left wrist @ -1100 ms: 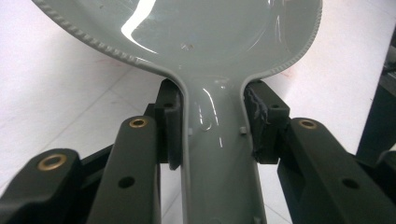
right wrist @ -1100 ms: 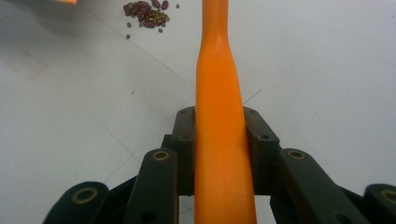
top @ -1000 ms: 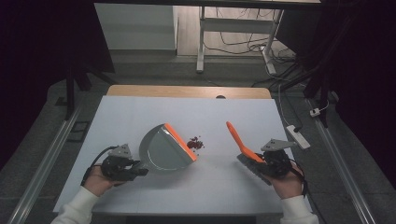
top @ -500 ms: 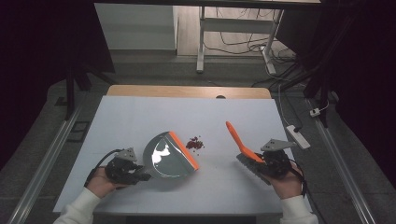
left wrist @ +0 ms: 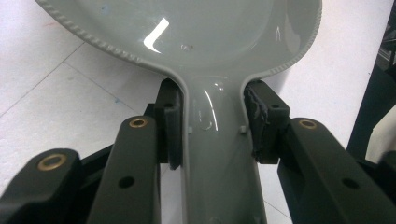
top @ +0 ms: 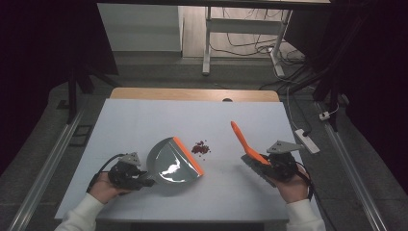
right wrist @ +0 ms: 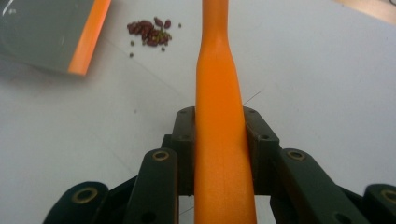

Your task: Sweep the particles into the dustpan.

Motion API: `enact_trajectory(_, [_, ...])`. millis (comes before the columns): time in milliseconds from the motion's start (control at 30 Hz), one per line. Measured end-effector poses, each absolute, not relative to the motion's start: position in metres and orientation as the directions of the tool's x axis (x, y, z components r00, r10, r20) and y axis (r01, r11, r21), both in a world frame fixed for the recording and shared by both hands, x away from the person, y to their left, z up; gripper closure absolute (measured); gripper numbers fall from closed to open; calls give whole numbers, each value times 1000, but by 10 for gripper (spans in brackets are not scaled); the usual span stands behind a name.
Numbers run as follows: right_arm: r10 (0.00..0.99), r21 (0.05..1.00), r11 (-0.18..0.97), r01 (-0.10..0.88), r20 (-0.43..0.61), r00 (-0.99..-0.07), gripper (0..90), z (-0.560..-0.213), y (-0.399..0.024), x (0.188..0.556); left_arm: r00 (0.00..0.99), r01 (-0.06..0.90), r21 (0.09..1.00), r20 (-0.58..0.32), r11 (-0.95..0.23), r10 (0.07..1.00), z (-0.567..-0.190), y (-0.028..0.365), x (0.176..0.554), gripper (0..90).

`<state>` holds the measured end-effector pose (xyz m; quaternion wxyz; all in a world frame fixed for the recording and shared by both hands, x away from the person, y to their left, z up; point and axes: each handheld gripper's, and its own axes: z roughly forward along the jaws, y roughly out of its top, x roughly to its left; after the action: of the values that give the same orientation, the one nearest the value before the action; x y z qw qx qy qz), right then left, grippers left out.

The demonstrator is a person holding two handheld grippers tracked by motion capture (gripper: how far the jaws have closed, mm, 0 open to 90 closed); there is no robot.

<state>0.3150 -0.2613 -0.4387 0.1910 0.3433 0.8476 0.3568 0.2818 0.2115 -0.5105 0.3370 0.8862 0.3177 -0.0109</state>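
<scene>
Left hand-held gripper (top: 144,182) was clamped on the grey handle of the dustpan (top: 169,162), both pads pressed against the handle's sides in the left gripper view (left wrist: 215,135). Dustpan sat on the white table (top: 144,120), front-left of centre, its orange lip (top: 188,156) facing right toward a small pile of dark red beans (top: 201,147) lying just beside that lip, not touching it. Right hand-held gripper (top: 269,163) was clamped on the orange brush (top: 243,142); handle ran up between the pads (right wrist: 219,140) and pointed away from the person. Grey bristles sat low by the right hand (top: 291,185). Brush was right of the beans, apart from them.
</scene>
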Motion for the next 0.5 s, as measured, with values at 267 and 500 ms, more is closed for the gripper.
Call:
enact_trajectory(267, [711, 758, 484, 437, -49, -702, 700, -436, -231, 341, 798, 571, 593, -238, -568, 553, -510, 212, 282, 617])
enact_trajectory(500, [716, 769, 456, 448, -17, -698, 700, -441, -205, 359, 793, 579, 589, -248, -563, 556, -511, 213, 284, 617])
